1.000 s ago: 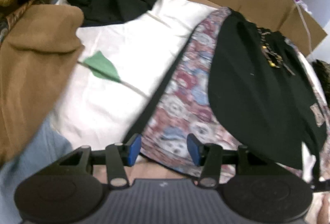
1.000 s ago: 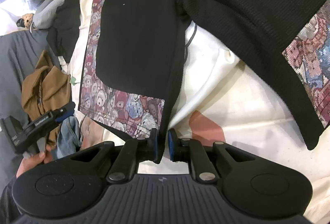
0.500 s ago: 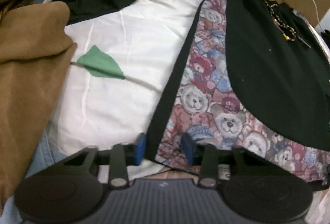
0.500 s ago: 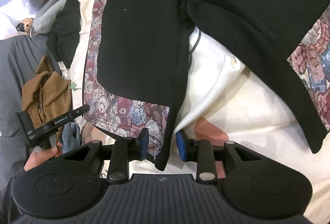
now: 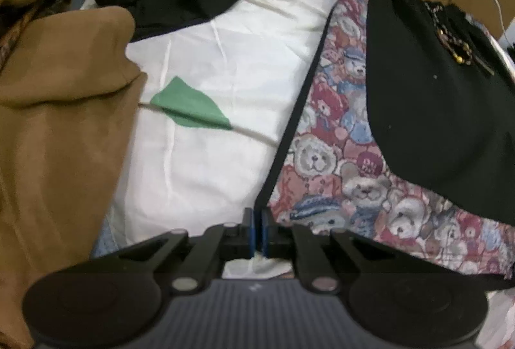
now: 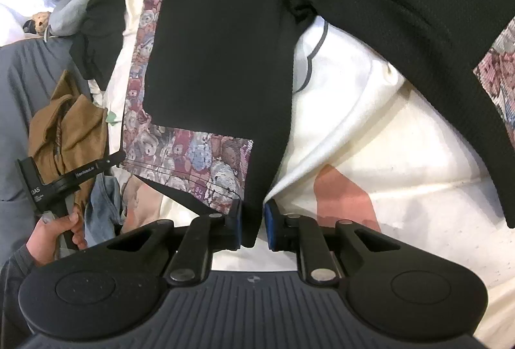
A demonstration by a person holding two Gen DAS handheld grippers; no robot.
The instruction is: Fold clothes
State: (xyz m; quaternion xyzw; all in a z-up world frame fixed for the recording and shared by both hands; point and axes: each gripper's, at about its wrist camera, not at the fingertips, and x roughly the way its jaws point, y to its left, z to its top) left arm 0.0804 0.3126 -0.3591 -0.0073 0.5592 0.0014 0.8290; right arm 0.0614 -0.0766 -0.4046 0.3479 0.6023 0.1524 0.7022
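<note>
The black garment with teddy-bear print panels (image 5: pixel 338 136) lies spread on a white sheet (image 5: pixel 219 59); its far end is cut off. The left gripper (image 5: pixel 257 231) has its jaws clenched at the black hem corner, the pinched fabric itself hard to make out. The right gripper (image 6: pixel 252 225) has its jaws closing, the opposite black hem edge between them. A brown garment (image 5: pixel 58 123) lies left.

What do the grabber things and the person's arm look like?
Both grippers, left gripper and right gripper, are matte black plastic with round side discs, a ribbed grey base, silver pivot pins and blue pads. White lettering marks the left one. The sleeve is dark grey.
</note>
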